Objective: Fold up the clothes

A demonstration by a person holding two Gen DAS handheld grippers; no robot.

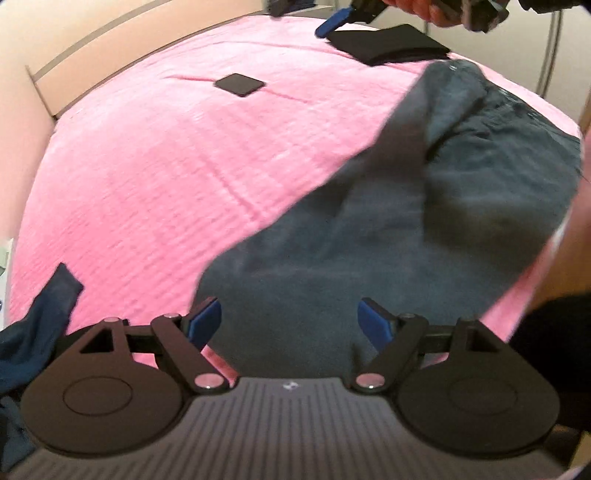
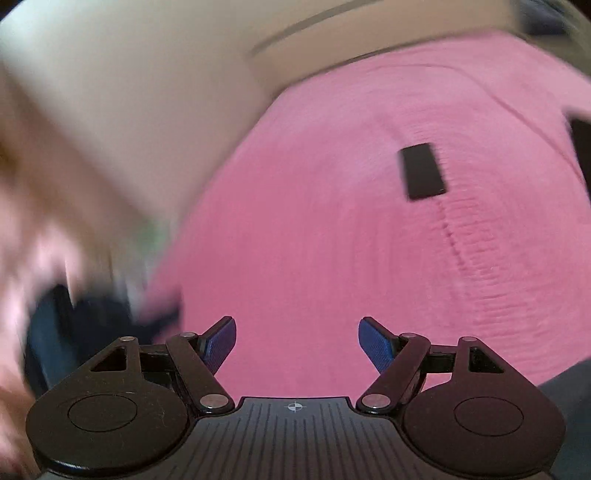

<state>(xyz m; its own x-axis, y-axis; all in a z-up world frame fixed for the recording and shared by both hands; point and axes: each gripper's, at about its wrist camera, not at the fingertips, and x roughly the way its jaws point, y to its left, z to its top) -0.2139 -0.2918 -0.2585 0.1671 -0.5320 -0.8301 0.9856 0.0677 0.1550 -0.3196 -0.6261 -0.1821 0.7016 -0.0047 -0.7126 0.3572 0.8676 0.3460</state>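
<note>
Left wrist view. Left gripper (image 1: 290, 319) stood with its jaws wide apart, blue pads (image 1: 375, 323) clear of any cloth — nothing held. Directly ahead of it, and partly under the gap between the pads, lay the grey-blue garment (image 1: 388, 229), rumpled on the pink bedcover (image 1: 166, 166). Its long axis ran from the near edge by the gripper away toward the upper right, where one band of cloth was turned over the rest. Near end of the garment looked just beside the left fingertips; whether it touched them could not be told through the blur. A second dark blue cloth (image 1: 40, 321) hung at the left edge. Farther off: a small black square (image 1: 240, 85) and a folded black piece (image 1: 388, 46) on the cover. Right gripper (image 1: 351, 14) showed at the top edge, above the far end of the bed, a hand (image 1: 417, 9) behind it.

Right wrist view. Heavily smeared. Right gripper (image 2: 297, 341) also wide, nothing between the pads; only bare pink bedcover (image 2: 314, 240) ahead, with the small black square (image 2: 423, 171) beyond. The grey-blue garment was not ahead of it here — a grey patch at the lower right corner may be part of it, uncertain.

Judgement: the left gripper was the nearer hand to the garment's near end; the right would have to reach toward the far end along the same axis.
</note>
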